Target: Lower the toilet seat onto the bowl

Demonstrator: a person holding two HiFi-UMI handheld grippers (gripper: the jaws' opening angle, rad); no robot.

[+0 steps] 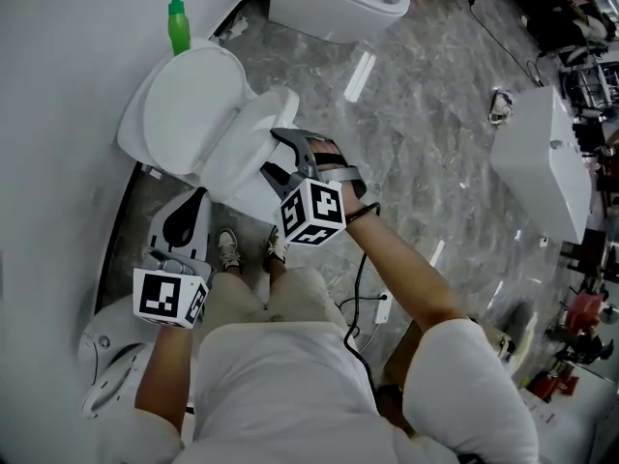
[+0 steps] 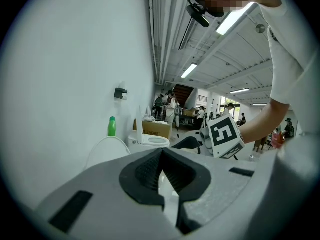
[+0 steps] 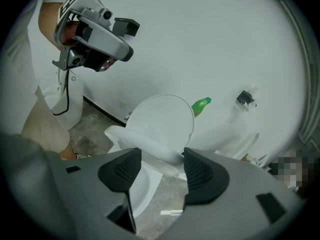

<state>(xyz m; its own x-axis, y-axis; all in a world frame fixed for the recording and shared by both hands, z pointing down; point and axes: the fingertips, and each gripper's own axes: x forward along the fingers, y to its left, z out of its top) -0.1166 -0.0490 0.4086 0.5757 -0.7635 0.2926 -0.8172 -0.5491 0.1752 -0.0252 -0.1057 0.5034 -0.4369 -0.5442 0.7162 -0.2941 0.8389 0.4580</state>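
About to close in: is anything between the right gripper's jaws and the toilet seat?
Nothing. The right gripper view shows the toilet seat's edge directly in the gap of the open right gripper, with only the raised lid behind it.

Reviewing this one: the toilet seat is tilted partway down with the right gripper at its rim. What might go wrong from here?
1. The right gripper has its jaws apart around the rim of the toilet seat, not clamped on it. The tilted seat may slip free and slam onto the bowl.
2. The green bottle stands just behind the raised lid, so a jolt might topple it.
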